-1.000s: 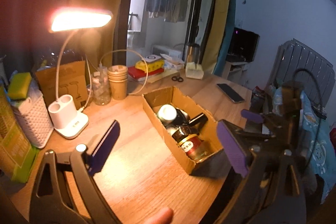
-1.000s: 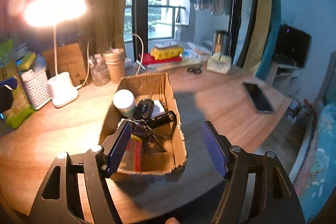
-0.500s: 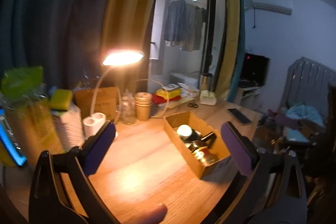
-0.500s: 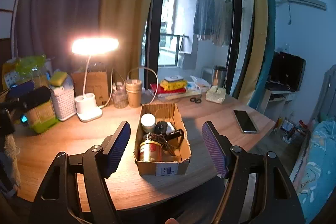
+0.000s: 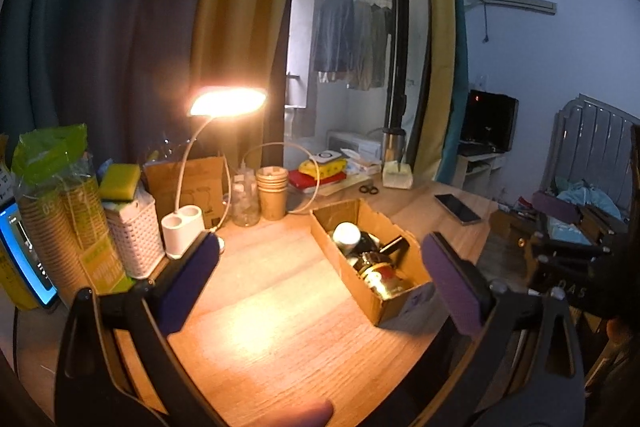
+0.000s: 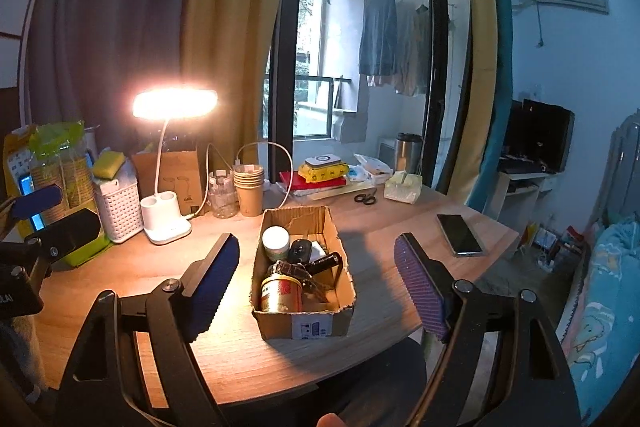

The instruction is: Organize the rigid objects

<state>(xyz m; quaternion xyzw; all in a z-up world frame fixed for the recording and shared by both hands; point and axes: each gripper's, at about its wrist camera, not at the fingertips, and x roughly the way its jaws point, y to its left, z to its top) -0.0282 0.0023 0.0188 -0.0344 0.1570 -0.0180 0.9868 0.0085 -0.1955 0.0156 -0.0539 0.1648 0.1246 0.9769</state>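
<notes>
An open cardboard box (image 6: 306, 323) stands near the wooden desk's front edge; it also shows in the left wrist view (image 5: 384, 301). It holds a white-lidded jar (image 6: 276, 241), a car key (image 6: 300, 251), a black flashlight (image 6: 326, 263) and a red-and-gold can (image 6: 280, 293). My right gripper (image 6: 316, 283) is open and empty, held back above the box. My left gripper (image 5: 320, 279) is open and empty, above the desk left of the box. The left gripper also shows at the left edge of the right wrist view (image 6: 48, 227).
A lit desk lamp (image 6: 164, 219), a white basket (image 6: 120, 207), a stack of paper cups (image 6: 249, 193), books (image 6: 316, 181), scissors (image 6: 365, 198) and a tissue pack (image 6: 402, 187) line the desk's back. A phone (image 6: 460, 235) lies at the right.
Both grippers have pulled back and up from the box, so the views widened. Both stay open and empty. The box has not moved.
</notes>
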